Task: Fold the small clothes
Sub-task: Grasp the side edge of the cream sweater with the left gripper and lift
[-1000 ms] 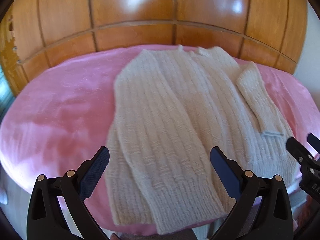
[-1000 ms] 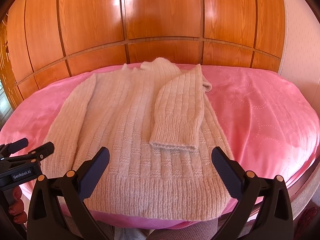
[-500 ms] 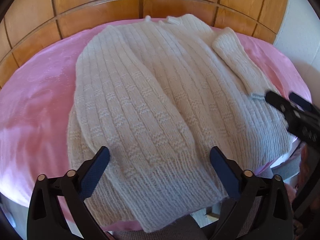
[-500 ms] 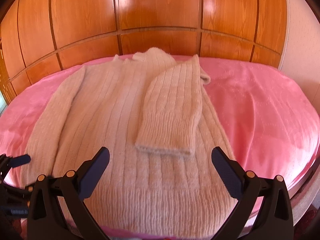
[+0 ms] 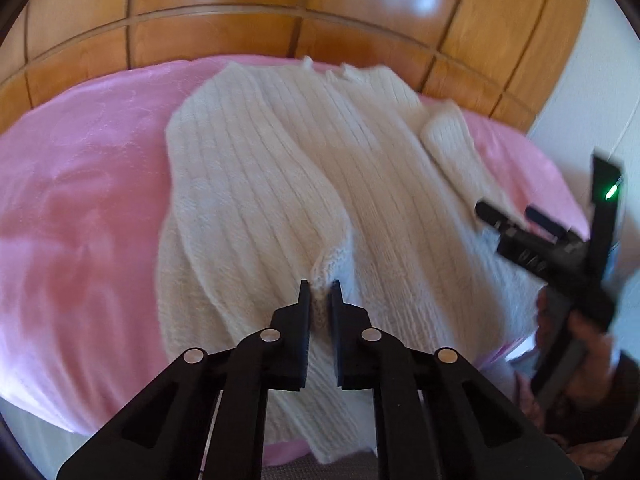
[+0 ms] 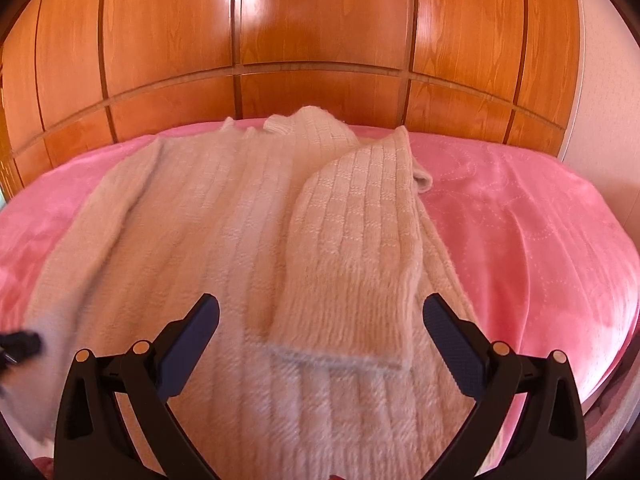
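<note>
A cream ribbed-knit sweater [image 5: 280, 168] lies flat on a pink blanket [image 5: 80, 200]. In the left wrist view its left sleeve runs down over the body, and the sleeve cuff [image 5: 334, 258] is bunched up. My left gripper [image 5: 319, 292] has its jaws closing, and the knit of that cuff is pinched between them. In the right wrist view the right sleeve [image 6: 360, 240] lies folded over the sweater's body [image 6: 200, 240]. My right gripper [image 6: 320, 320] stands open, its fingers on either side of that sleeve's cuff [image 6: 340, 348] and just above it, with nothing held.
Glossy wooden panelling [image 6: 320, 20] rises behind the bed. Bare pink blanket [image 6: 520, 220] lies right of the sweater, and a white wall [image 5: 580, 100] stands at the far right. A person's hand [image 5: 592, 344] holds the right gripper [image 5: 516, 216] beside the sweater's hem.
My left gripper went from wide open to closed on the left sleeve's cuff, which now bunches up. The right gripper came forward and lower over the folded right sleeve.
</note>
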`<control>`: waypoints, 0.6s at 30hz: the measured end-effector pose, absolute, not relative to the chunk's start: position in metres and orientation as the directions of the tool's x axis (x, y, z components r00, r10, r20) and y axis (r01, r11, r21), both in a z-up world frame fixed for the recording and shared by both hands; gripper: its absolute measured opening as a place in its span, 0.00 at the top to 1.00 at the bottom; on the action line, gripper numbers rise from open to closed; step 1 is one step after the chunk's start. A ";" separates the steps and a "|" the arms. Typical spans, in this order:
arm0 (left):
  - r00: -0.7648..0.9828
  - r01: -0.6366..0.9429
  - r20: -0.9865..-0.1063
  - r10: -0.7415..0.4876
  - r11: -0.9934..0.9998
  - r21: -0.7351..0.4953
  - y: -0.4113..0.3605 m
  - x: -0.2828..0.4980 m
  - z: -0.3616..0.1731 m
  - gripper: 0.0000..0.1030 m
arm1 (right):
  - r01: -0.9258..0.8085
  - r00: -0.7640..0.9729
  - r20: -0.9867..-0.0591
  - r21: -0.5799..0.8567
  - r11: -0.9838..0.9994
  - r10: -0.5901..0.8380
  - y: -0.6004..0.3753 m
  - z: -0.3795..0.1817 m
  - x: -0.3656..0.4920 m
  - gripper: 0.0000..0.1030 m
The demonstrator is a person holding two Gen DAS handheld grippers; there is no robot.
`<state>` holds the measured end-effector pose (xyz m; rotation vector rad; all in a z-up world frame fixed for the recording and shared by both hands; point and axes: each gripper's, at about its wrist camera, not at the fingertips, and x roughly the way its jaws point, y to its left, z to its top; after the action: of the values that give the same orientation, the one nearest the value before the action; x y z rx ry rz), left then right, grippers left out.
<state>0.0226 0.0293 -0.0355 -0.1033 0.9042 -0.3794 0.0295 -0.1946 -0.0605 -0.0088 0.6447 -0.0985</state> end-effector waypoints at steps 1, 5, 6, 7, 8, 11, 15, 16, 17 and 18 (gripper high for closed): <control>0.576 0.262 -0.733 -0.362 0.931 -0.254 0.037 0.024 -0.031 0.92 | 0.095 0.797 -0.593 -0.060 0.994 -0.112 -0.196 -0.063 0.035 0.02; 0.669 0.147 -0.677 -0.306 0.948 -0.283 0.079 0.036 -0.014 0.92 | 0.118 0.796 -0.587 -0.086 0.989 -0.146 -0.201 -0.071 0.050 0.02; 0.686 0.108 -0.669 -0.286 0.949 -0.295 0.092 0.041 -0.010 0.92 | 0.121 0.794 -0.590 -0.086 0.989 -0.149 -0.203 -0.074 0.054 0.02; 0.707 0.054 -0.659 -0.257 0.948 -0.312 0.109 0.046 -0.007 0.93 | 0.125 0.789 -0.596 -0.087 0.988 -0.152 -0.204 -0.077 0.058 0.02; 0.718 0.017 -0.654 -0.236 0.946 -0.323 0.124 0.052 -0.006 0.95 | 0.128 0.782 -0.604 -0.087 0.988 -0.154 -0.205 -0.081 0.062 0.02; 0.747 -0.099 -0.652 -0.132 0.947 -0.305 0.166 0.069 -0.003 1.00 | 0.126 0.775 -0.614 -0.078 0.989 -0.148 -0.207 -0.089 0.065 0.02; 0.768 -0.189 -0.640 -0.025 0.946 -0.264 0.205 0.090 -0.003 1.00 | 0.121 0.784 -0.605 -0.071 0.990 -0.139 -0.209 -0.092 0.065 0.02; 0.767 -0.218 -0.641 0.011 0.945 -0.245 0.216 0.097 -0.004 1.00 | 0.119 0.785 -0.605 -0.066 0.991 -0.134 -0.210 -0.092 0.065 0.02; 0.754 -0.244 -0.656 0.034 0.941 -0.232 0.224 0.101 -0.006 1.00 | 0.118 0.785 -0.606 -0.060 0.991 -0.130 -0.211 -0.093 0.065 0.02; 0.749 -0.243 -0.662 0.014 0.936 -0.255 0.230 0.103 -0.006 1.00 | 0.118 0.785 -0.606 -0.053 0.992 -0.126 -0.212 -0.094 0.065 0.02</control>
<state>0.1025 0.2303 -0.0062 -0.3388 0.7129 0.1434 0.0650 -0.2118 -0.0935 -0.0122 0.6547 -0.1318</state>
